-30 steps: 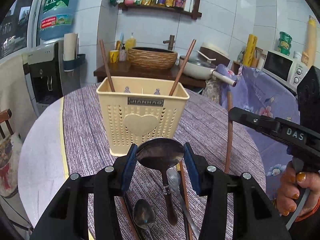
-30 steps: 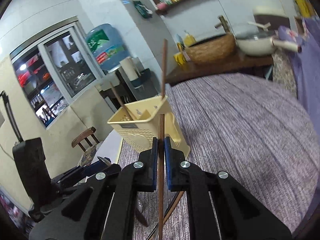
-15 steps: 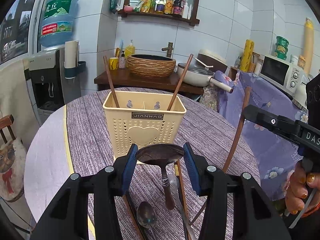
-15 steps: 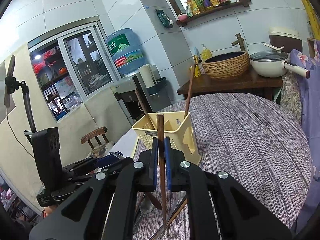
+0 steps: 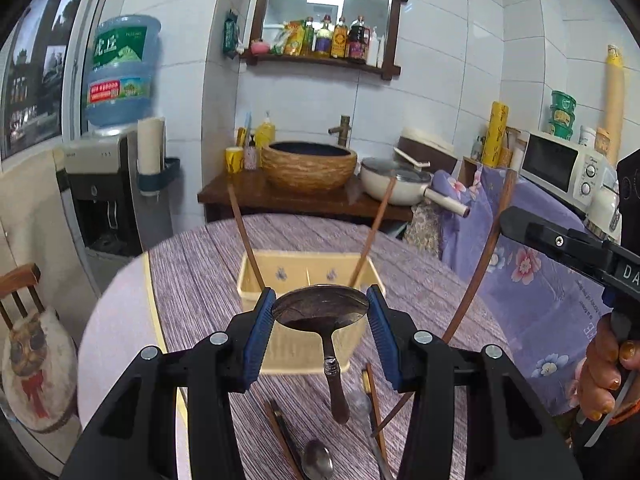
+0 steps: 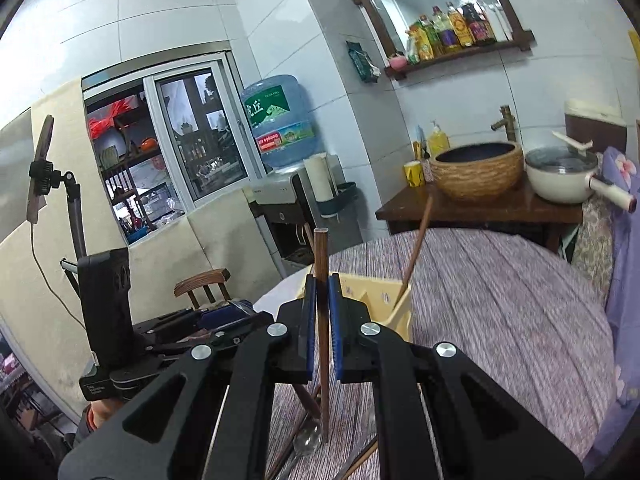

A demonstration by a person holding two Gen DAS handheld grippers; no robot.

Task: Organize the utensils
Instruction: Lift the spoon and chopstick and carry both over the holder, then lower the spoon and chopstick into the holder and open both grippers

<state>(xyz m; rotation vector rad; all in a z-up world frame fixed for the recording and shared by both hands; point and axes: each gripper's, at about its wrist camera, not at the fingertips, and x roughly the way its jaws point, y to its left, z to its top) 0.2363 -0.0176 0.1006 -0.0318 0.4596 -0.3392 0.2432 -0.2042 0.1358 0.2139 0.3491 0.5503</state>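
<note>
You are holding two utensils above the table (image 5: 192,272) at once. Your left gripper (image 5: 320,312) is gripping a spoon (image 5: 322,308) by the rim of its bowl, the jaws part-way apart, the handle hanging down toward you. Your right gripper (image 6: 322,316) is pinching a wooden chopstick (image 6: 321,280) with the jaws nearly closed, its long axis standing close to upright. The yellow basket (image 5: 308,272) is sitting straight ahead of the spoon and below it, so the left hand looks nearer; the chopstick is hanging off to the basket's right. More utensils are lying on the table near you.
</note>
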